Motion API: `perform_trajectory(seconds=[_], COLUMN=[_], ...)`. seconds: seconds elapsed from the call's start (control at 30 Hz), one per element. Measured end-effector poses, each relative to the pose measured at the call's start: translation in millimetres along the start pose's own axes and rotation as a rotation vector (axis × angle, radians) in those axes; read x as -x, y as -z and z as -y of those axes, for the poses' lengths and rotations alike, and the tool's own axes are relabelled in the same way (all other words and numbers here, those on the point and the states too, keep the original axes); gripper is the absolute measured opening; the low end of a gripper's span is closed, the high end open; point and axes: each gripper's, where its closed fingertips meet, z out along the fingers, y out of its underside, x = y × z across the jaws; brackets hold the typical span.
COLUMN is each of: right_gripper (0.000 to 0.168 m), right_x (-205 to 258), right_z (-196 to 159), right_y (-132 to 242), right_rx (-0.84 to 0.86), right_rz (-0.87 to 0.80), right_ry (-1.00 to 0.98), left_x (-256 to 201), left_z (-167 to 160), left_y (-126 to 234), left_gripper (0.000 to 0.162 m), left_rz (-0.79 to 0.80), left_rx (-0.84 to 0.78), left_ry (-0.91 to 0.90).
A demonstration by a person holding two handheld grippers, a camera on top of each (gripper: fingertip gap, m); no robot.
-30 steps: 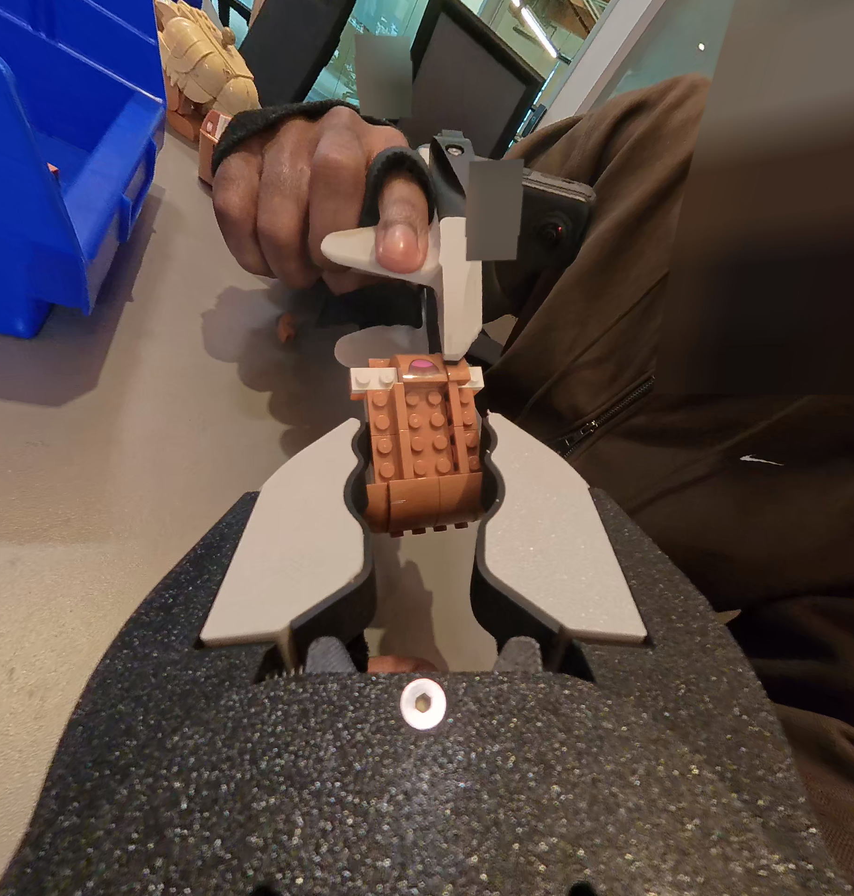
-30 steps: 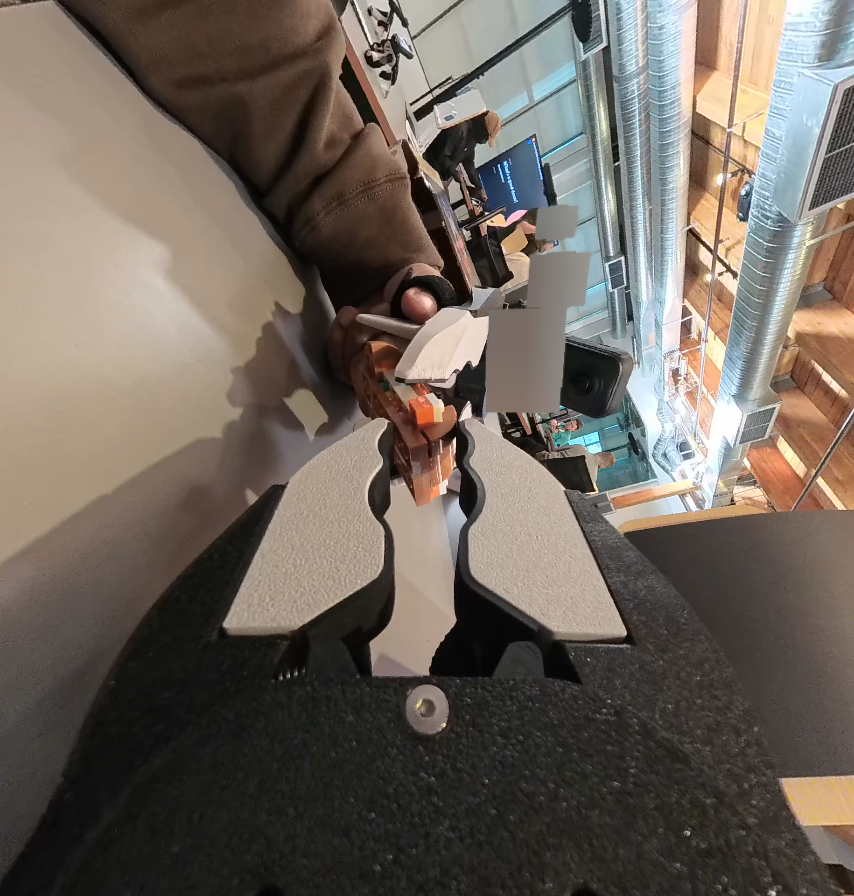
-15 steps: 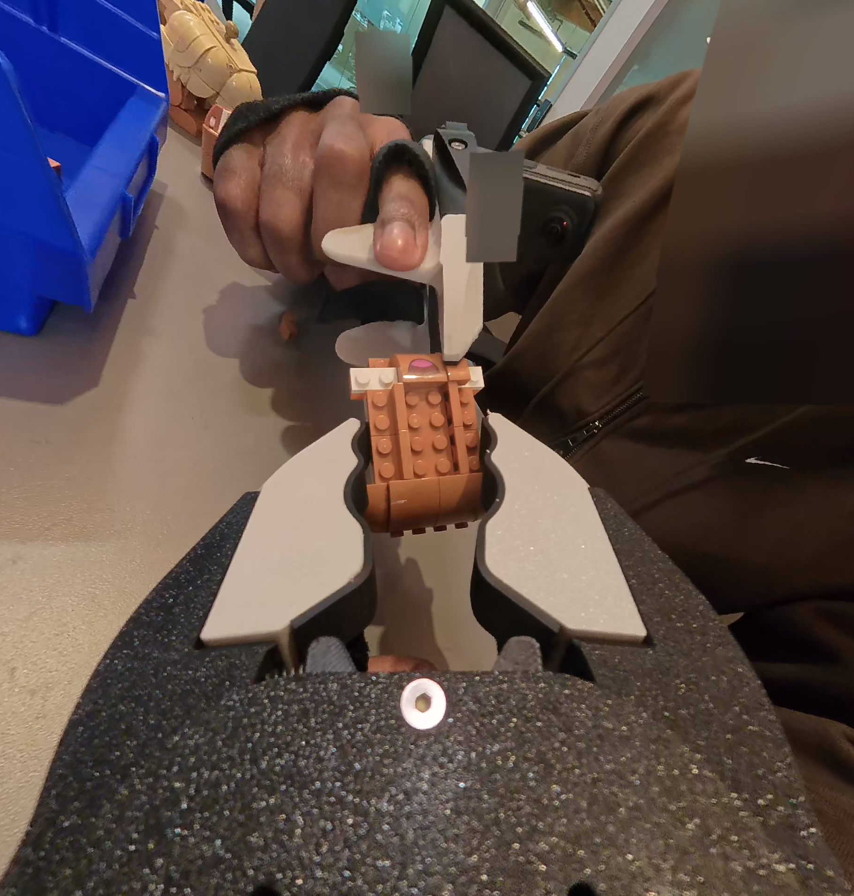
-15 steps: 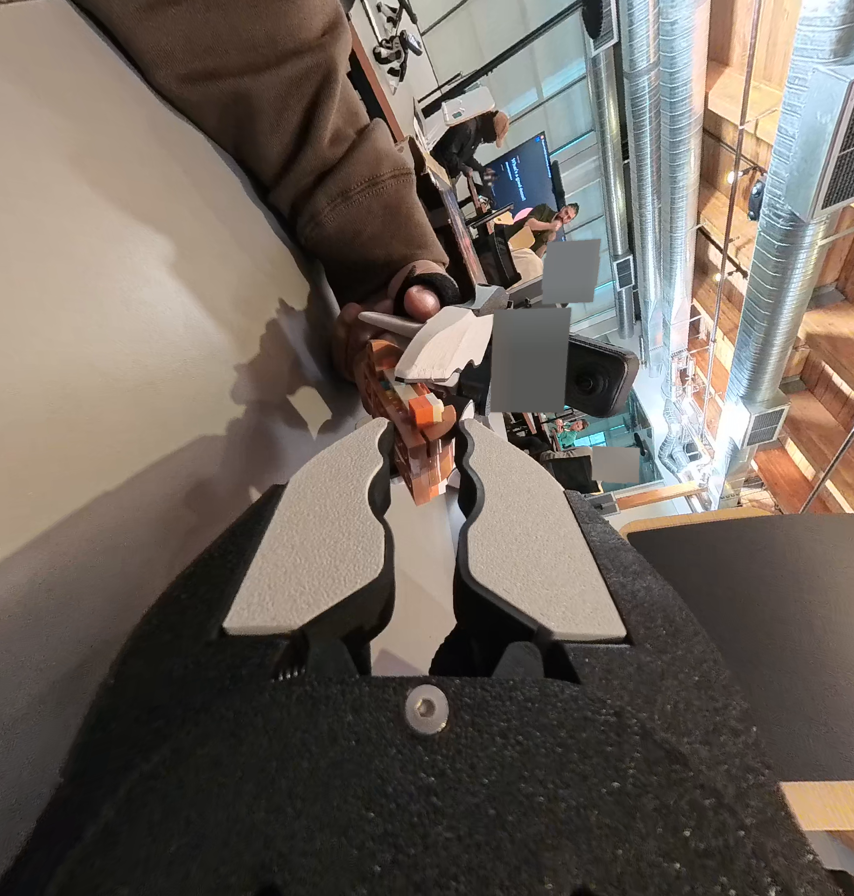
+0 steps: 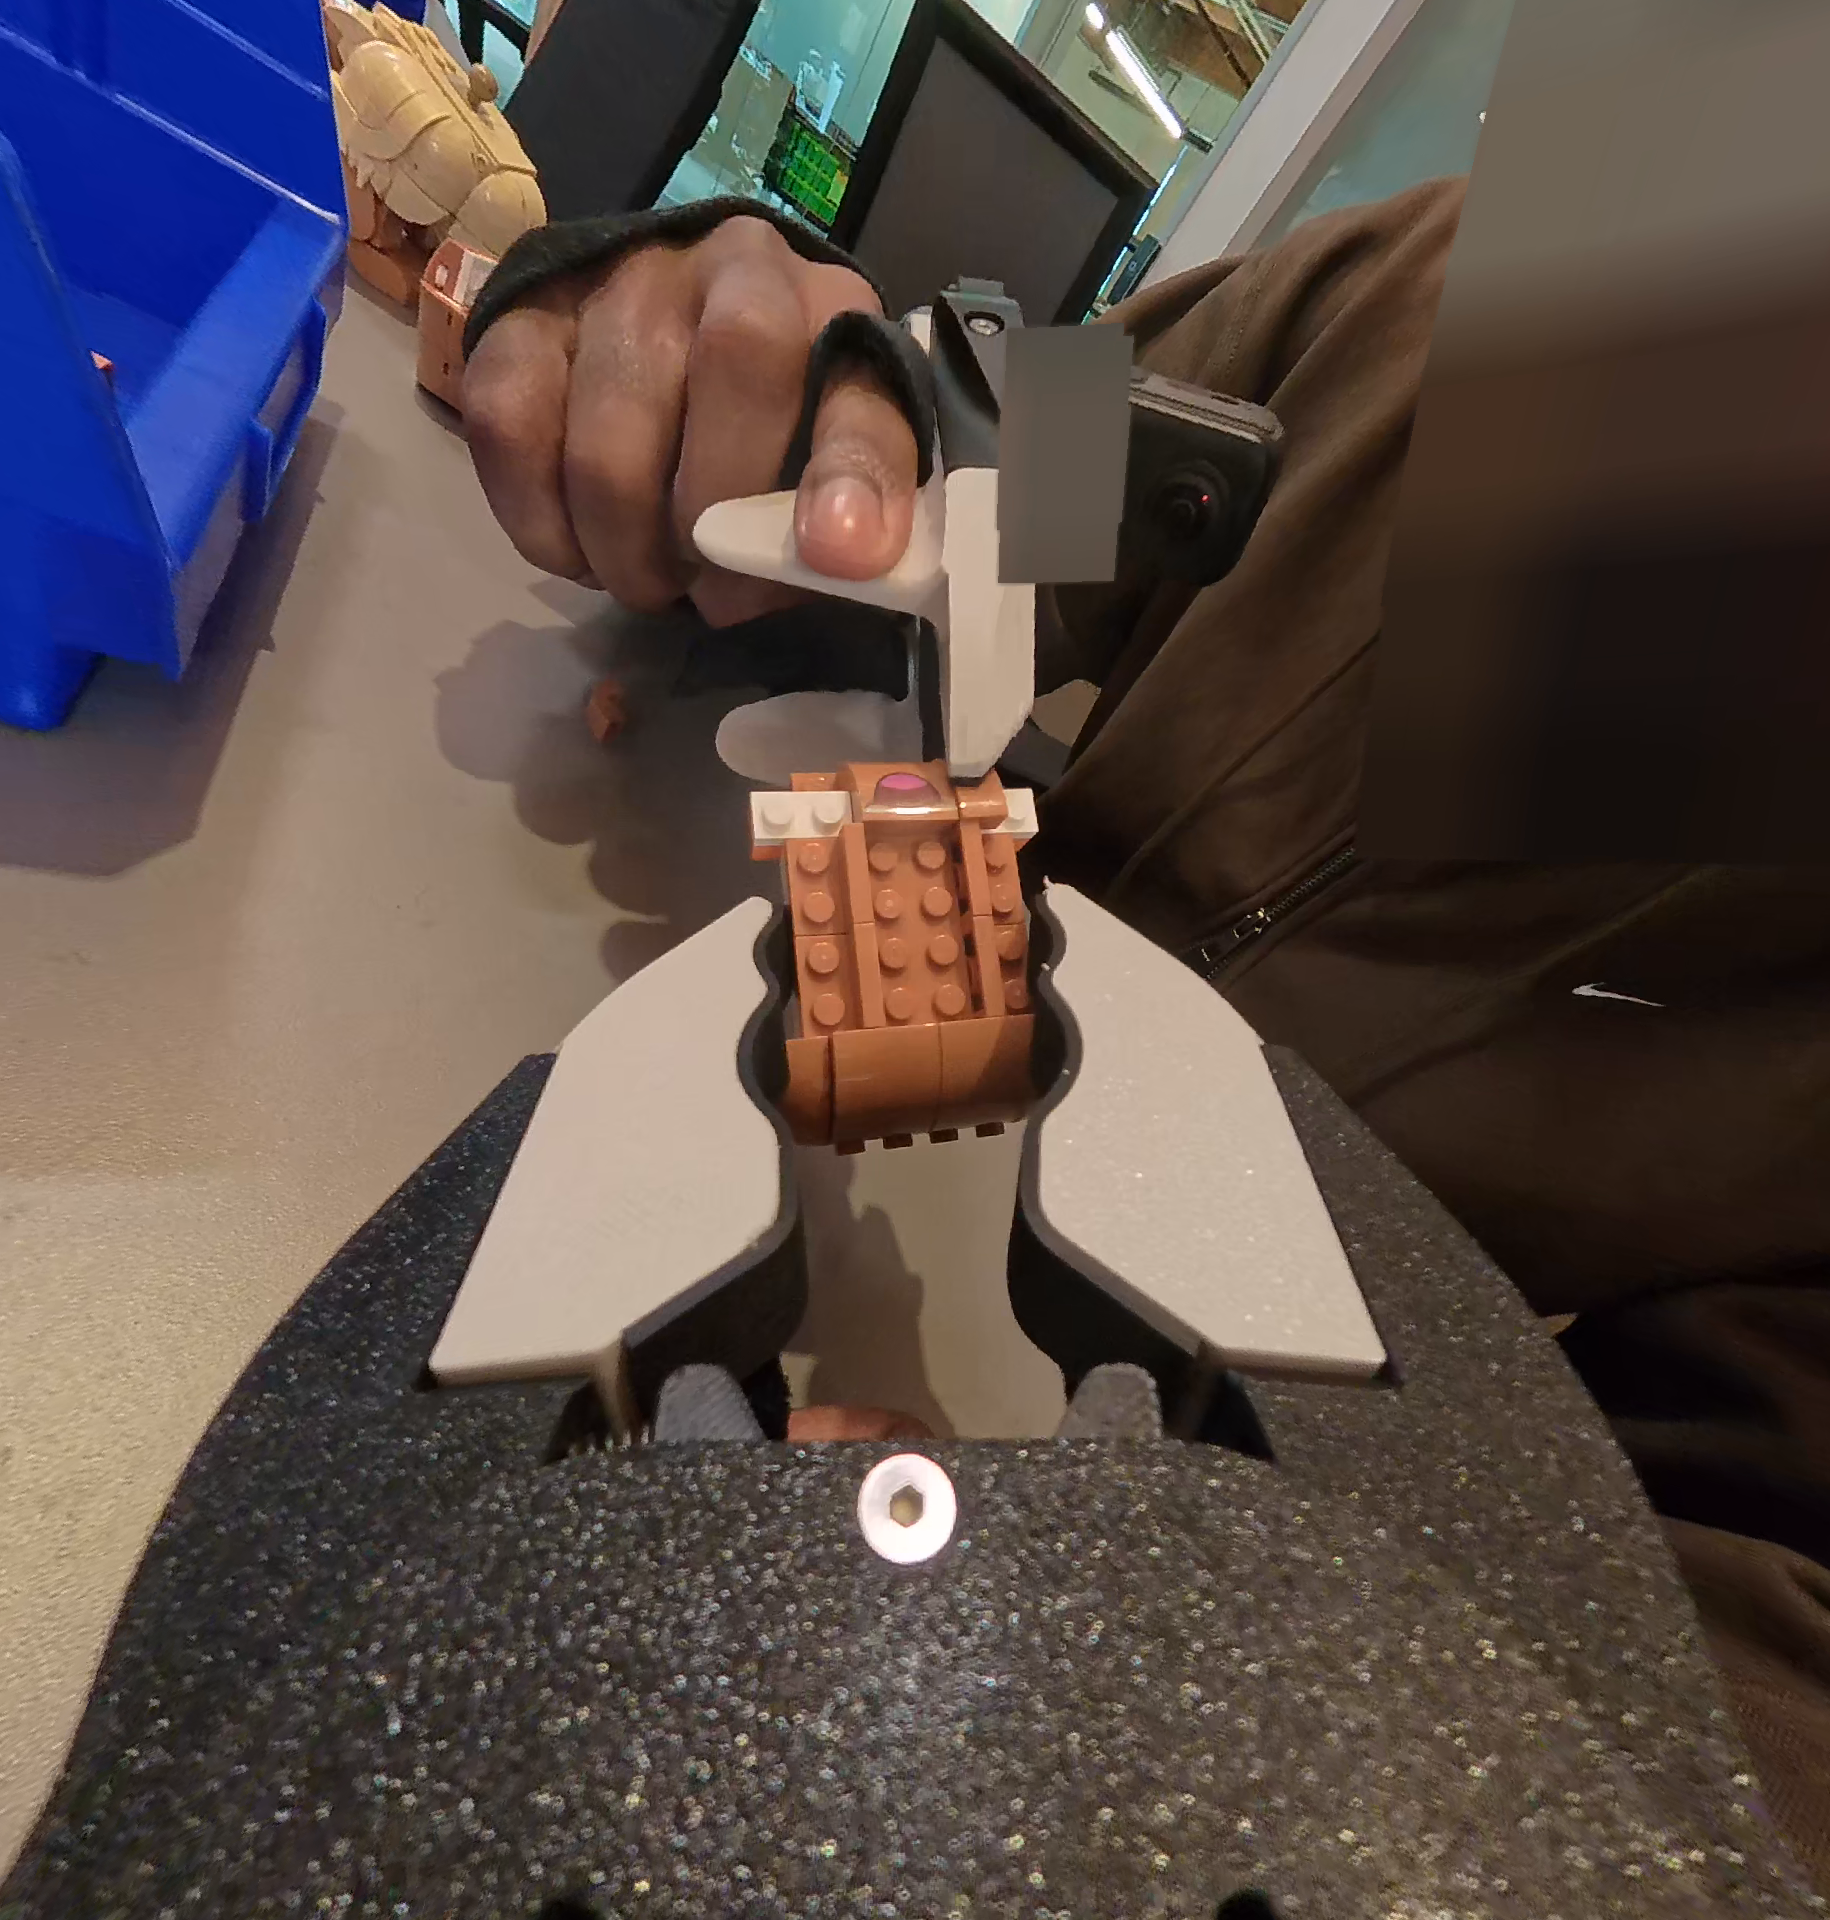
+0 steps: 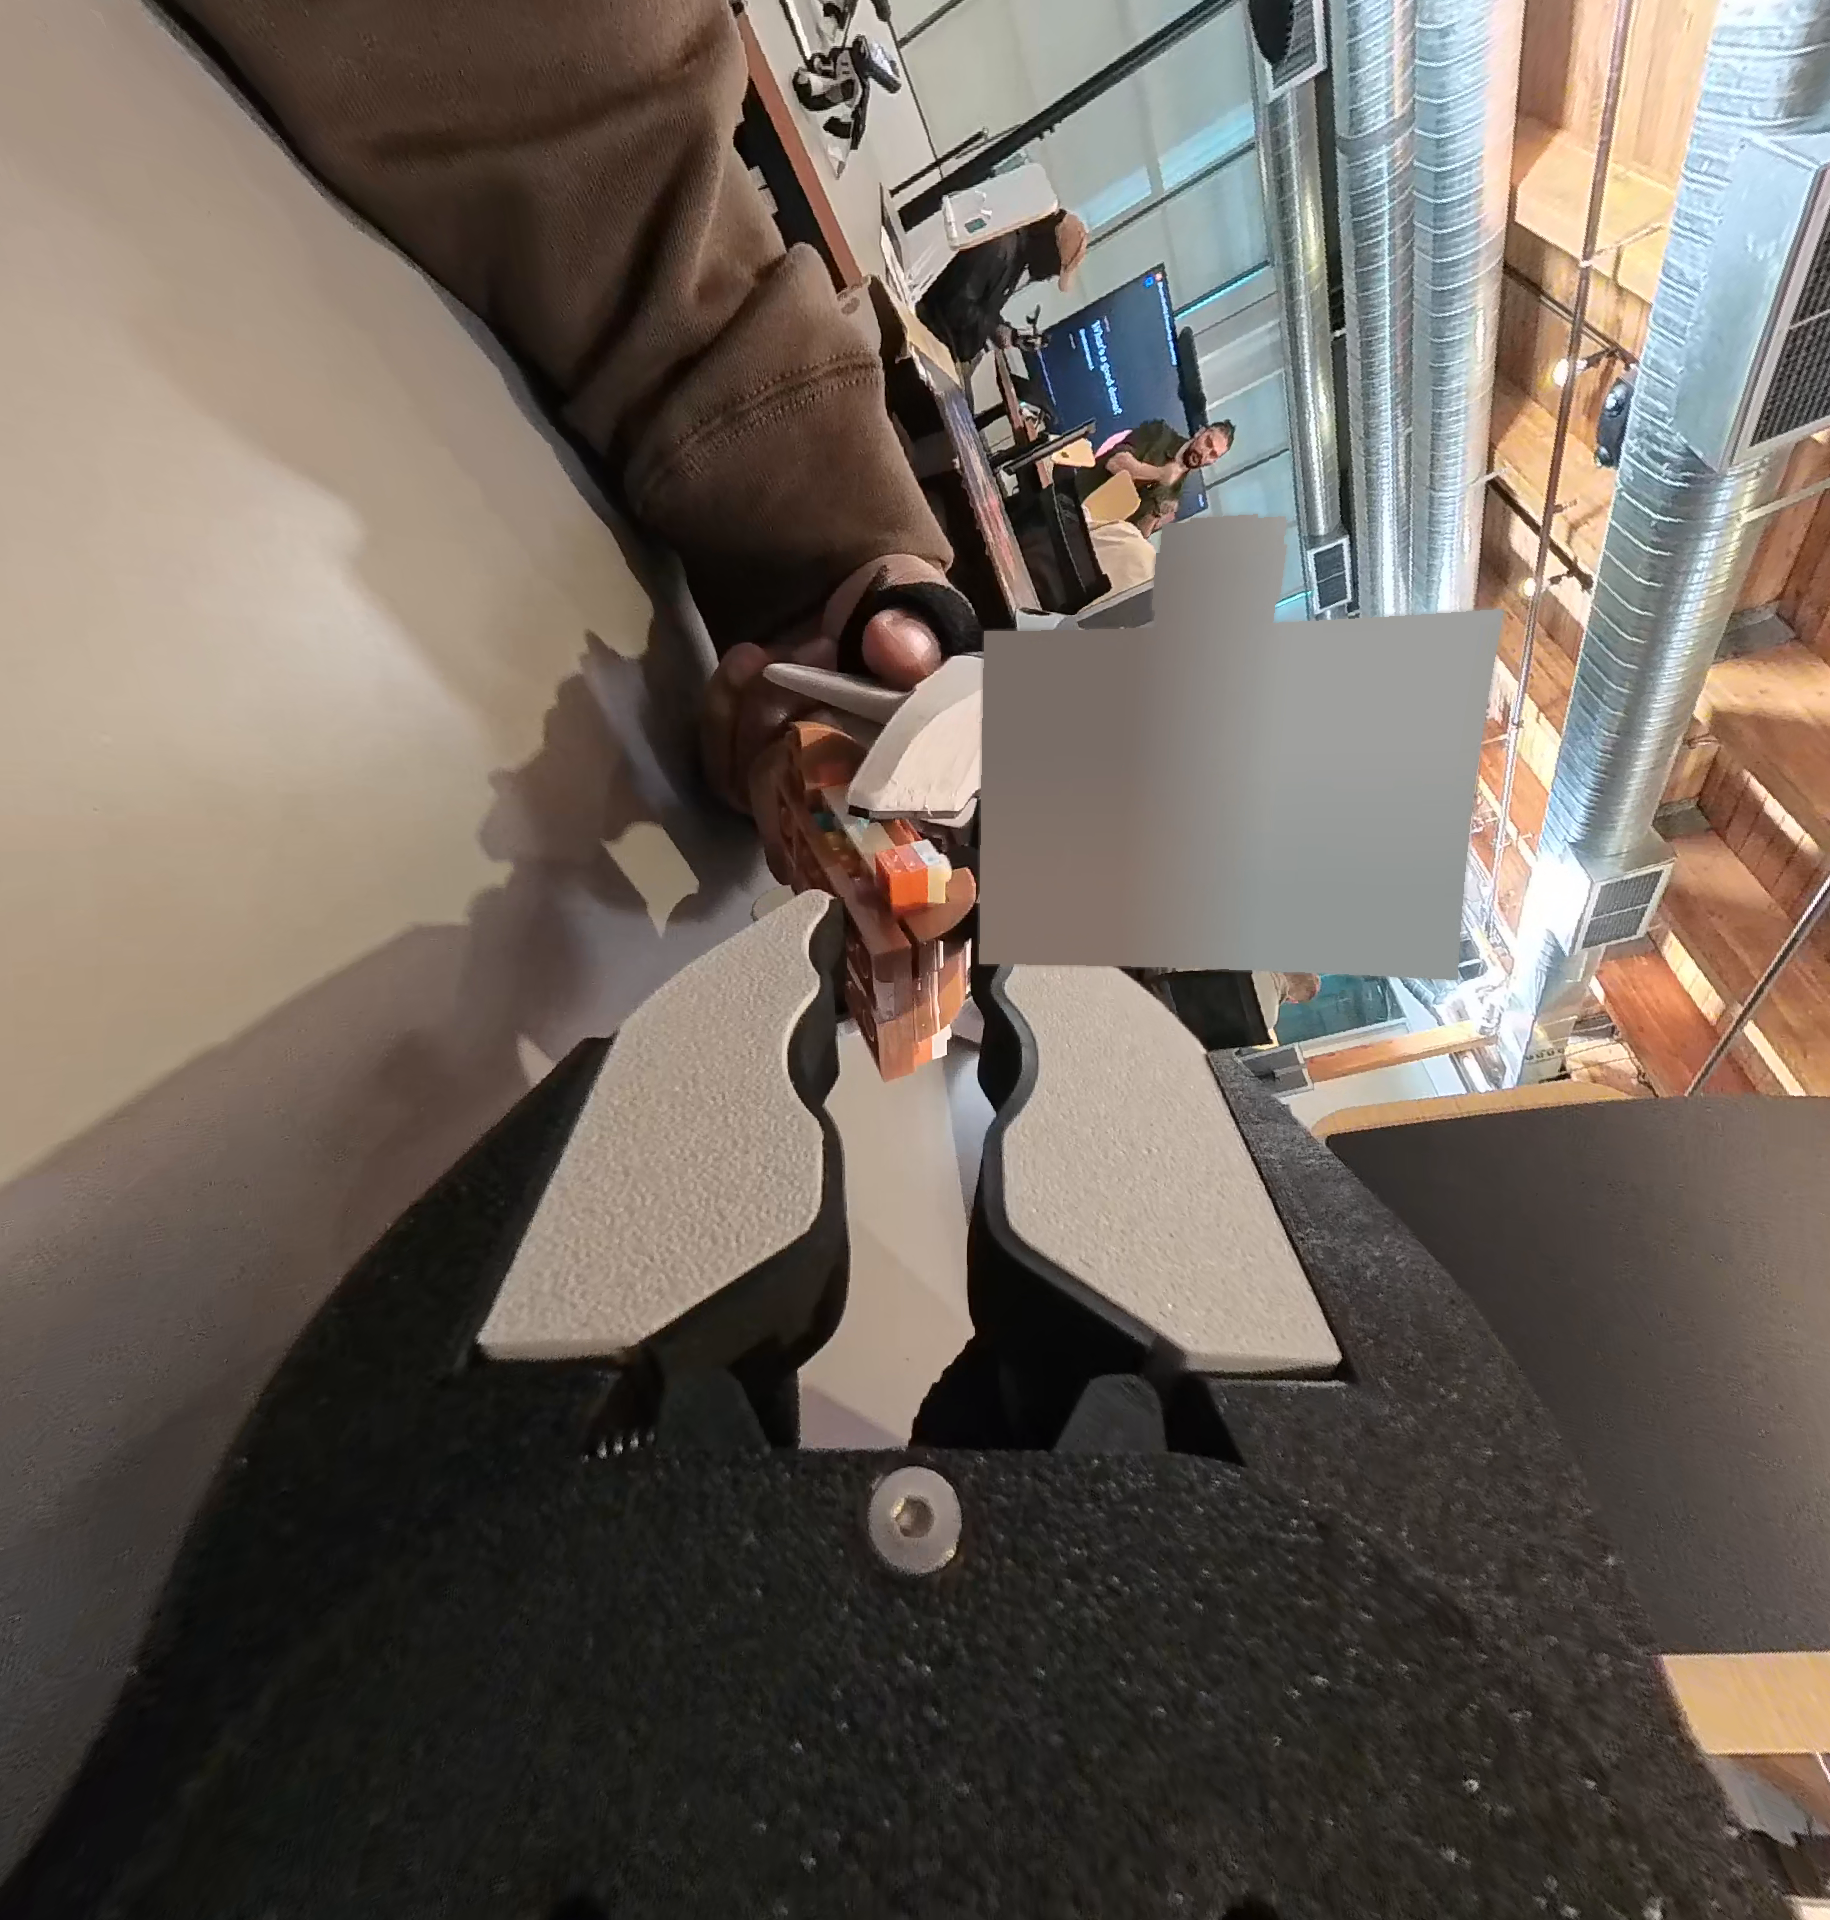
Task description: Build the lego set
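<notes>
Brown lego build point(image 5: 906, 966) between both grippers' fingers point(image 5: 662, 1122).

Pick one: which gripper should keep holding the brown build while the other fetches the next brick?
Left. The left gripper clamps the brown lego assembly squarely across its sides. The right gripper only pinches one end, so it looks easier to free.

A reddish-brown studded lego build point(image 5: 906, 961) with white end plates and a pink tile was seen between grey fingers point(image 5: 630, 1143) on speckled black. A blue bin point(image 5: 111, 395) was seen far left.
</notes>
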Motion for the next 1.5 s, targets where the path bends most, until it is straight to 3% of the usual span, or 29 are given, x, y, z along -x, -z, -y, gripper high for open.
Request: perform_trajectory(seconds=[0.23,0.47,0.67,1.5], right_gripper=[0.024,0.046,0.025,0.024], right_x=[-2.4,2.3,4.2,3.9], right_z=[0.3,1.3,6.2,7.9], right_y=[-0.2,-1.5,0.1,0.2], right_rx=[-0.008,-0.018,-0.048,-0.014], right_rz=[-0.026,-0.006,-0.002,0.021], right_ry=[-0.016,-0.002,0.032,0.045], left_x=[0.1,-1.1,-1.7,-5.8], left_z=[1.5,-0.1,-2.1,-2.2], left_y=[0.6,-1.5,-4.6,-6.2], left_gripper=[0.044,0.044,0.044,0.044], left_rz=[0.001,-0.006,-0.011,-0.045], left_rx=[-0.012,0.000,0.016,0.013], left_ry=[0.000,0.001,0.010,0.029])
